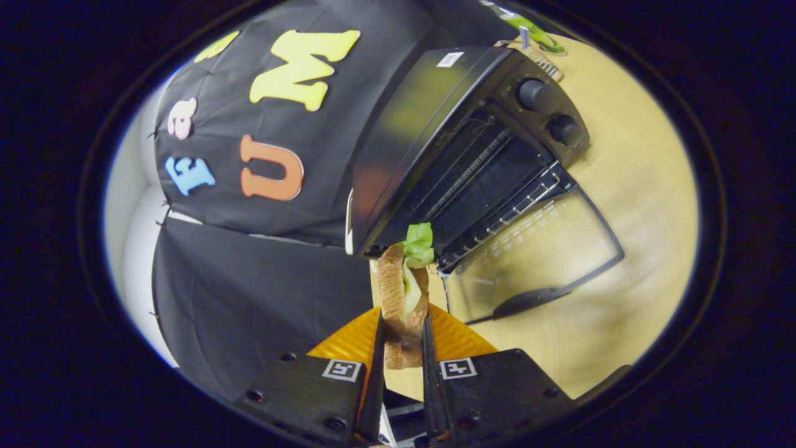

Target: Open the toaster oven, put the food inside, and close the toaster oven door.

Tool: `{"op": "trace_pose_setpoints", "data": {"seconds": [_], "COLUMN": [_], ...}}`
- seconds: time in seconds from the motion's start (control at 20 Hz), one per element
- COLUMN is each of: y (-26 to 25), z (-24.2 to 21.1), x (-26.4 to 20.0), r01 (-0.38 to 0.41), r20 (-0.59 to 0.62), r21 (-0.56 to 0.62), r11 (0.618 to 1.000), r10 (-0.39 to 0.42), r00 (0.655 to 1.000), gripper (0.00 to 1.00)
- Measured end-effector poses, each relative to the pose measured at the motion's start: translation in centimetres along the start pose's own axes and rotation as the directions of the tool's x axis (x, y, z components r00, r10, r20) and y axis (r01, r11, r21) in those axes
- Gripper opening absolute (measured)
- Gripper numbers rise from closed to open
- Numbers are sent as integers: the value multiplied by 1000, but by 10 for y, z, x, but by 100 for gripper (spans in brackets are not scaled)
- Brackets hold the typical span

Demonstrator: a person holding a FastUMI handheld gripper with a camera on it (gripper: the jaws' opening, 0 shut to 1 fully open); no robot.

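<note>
Brown sandwich [403,311], lettuce end pointing ahead at the open oven [472,155], is clamped lengthwise between the gripper [403,339] fingers; its sticker is unreadable.

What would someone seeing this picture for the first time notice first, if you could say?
The eye goes first to the sandwich with green lettuce, clamped between the gripper fingers and held up on edge. Just beyond it stands the black toaster oven on the wooden table, with its glass door folded down open and the wire rack showing inside. Two knobs sit on its front panel beside the opening.
</note>
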State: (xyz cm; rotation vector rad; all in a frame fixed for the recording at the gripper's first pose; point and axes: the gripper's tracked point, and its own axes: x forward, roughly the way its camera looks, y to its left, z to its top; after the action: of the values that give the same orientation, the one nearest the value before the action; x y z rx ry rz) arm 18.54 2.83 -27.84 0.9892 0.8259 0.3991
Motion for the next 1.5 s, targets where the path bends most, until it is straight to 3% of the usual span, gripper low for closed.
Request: {"op": "trace_pose_setpoints", "data": {"seconds": [0.25,0.45,0.85,0.95,1.05,1.15,1.2,1.3,1.5], "y": [-20,-31,-43,-47,-50,-53,-53,-49,-50], "z": [56,101,110,106,105,96,92,85,65], "x": [41,64,94,95,95,93,92,87,75], "r01": [-51,-163,-140,-83,-16,75,121,213,356], "r20": [156,319,384,369,354,318,305,284,280], "r21": [40,151,187,179,165,94,49,-51,-199], "r11": [998,975,972,980,986,993,991,976,913], "r10": [45,109,59,11,-44,-101,-130,-190,-295], "r00": [987,942,922,929,934,943,943,940,914], "gripper": [32,32,35,40,54,77,79,91,98]}}
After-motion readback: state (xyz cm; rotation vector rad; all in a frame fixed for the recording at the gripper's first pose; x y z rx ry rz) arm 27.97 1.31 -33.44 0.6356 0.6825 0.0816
